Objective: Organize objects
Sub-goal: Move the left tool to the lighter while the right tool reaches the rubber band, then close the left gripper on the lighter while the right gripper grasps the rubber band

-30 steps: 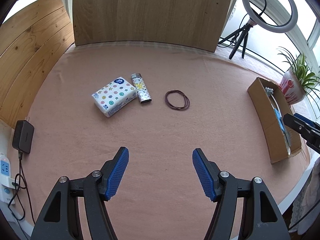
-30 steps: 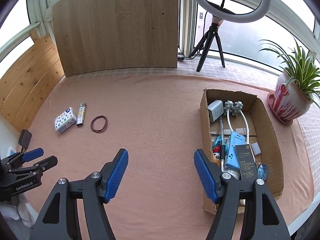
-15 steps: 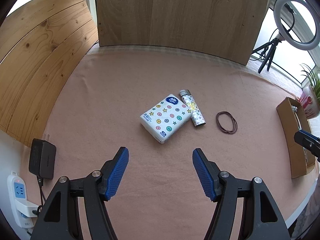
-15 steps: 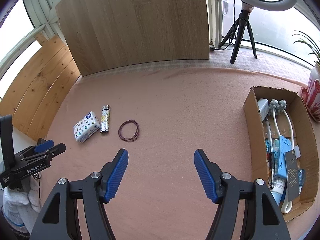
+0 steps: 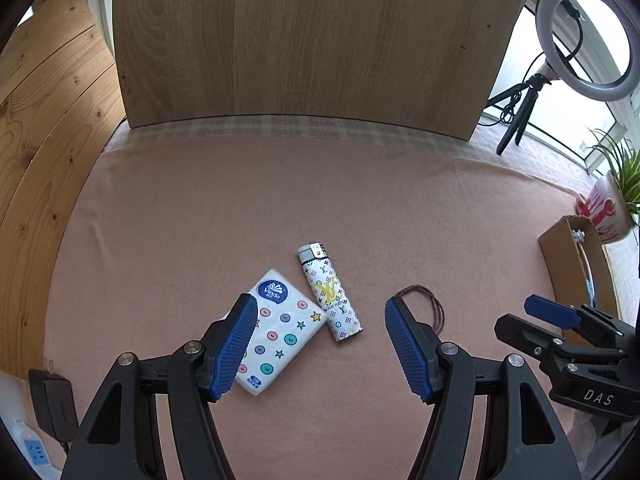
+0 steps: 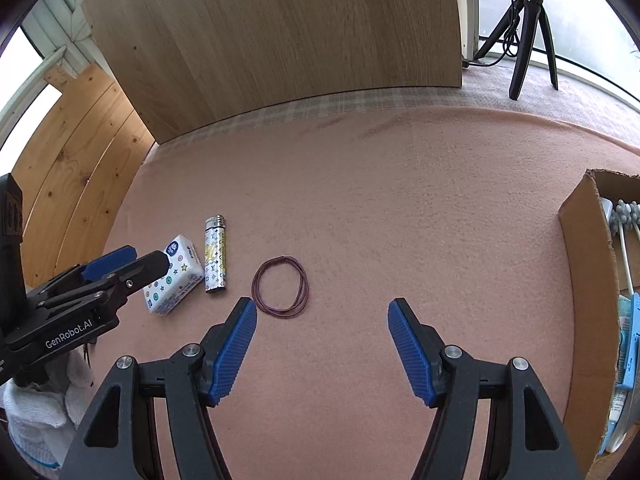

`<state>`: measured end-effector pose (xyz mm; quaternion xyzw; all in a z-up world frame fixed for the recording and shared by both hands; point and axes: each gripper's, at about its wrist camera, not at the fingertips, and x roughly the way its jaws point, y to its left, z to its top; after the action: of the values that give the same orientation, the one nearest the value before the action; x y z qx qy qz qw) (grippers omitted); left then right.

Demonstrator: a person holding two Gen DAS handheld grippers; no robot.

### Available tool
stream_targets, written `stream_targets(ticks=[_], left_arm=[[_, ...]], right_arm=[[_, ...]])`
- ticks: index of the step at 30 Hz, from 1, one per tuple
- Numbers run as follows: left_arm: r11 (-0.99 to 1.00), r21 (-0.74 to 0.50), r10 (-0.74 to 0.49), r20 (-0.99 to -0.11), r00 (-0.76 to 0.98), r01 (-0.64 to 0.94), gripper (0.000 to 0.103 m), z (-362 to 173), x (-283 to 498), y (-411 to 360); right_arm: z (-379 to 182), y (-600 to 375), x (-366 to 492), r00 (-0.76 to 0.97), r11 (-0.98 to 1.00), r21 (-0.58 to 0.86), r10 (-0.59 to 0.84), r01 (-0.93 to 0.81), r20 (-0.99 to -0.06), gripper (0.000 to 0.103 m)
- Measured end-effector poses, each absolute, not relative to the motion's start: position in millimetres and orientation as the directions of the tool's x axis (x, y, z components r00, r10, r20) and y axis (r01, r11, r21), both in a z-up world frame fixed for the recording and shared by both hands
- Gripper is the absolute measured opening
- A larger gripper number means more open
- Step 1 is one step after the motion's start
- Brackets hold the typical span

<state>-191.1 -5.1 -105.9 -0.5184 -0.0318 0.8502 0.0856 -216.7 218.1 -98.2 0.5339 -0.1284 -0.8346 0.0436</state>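
Observation:
A white tissue pack (image 5: 276, 336) printed with coloured dots lies on the pink cloth, and a patterned lighter (image 5: 330, 296) lies just right of it. My left gripper (image 5: 320, 344) hovers open above the pair, its left finger over the pack's edge. Dark hair ties (image 5: 426, 306) lie right of the lighter, half hidden by the right finger. In the right wrist view the hair ties (image 6: 280, 288) lie ahead of my open right gripper (image 6: 322, 344), close to its left finger. The tissue pack (image 6: 176, 276) and lighter (image 6: 216, 254) lie further left, below the left gripper (image 6: 116, 268).
A cardboard box (image 6: 588, 300) with several items inside stands at the right edge of the cloth. A wooden board (image 5: 312, 44) leans at the back. A ring light on a tripod (image 5: 576, 40) and a potted plant (image 5: 612, 204) stand at the far right. A charger (image 5: 54, 404) is at the near left.
Both grippers have moved left and closer to the cloth. The tissue pack and lighter now lie between the left fingers; the hair ties now sit just ahead of the right gripper. Jaws unchanged.

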Motion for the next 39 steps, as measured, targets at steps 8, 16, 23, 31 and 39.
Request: stream_targets(ticks=[8,16,23,31,39], left_arm=[[-0.986,-0.121,0.154,-0.915,-0.374,-0.111,0.066,-139.8,-238.6,11.3],[-0.986,-0.117,0.151,-0.930,-0.335,-0.118,0.036,-163.1,-243.6,18.5],[-0.984,-0.127,0.161,-0.928,-0.336,-0.122,0.026,-170.6,-236.7,26.3],[-0.980,-0.159,0.192,-0.923,-0.334,-0.123,0.025,-171.8,-217.0,34.6],[-0.972,-0.210,0.234,-0.909,-0.346,-0.108,0.025,-171.1,-173.3,43.6]], right_arm=[[-120.8,208.0,-240.0,-0.381,-0.977,0.208,-0.174,-0.049,-0.908,0.061],[-136.2,189.7,-252.7,-0.356,-0.990,0.139,-0.130,-0.001,-0.926,0.056],[-147.0,168.6,-259.9,-0.337,-0.996,0.062,-0.080,0.064,-0.938,0.040],[-147.3,167.1,-251.4,-0.346,-0.991,0.001,-0.049,0.136,-0.937,0.004],[-145.9,190.4,-222.7,-0.355,-0.993,0.028,-0.068,0.117,-0.932,0.003]])
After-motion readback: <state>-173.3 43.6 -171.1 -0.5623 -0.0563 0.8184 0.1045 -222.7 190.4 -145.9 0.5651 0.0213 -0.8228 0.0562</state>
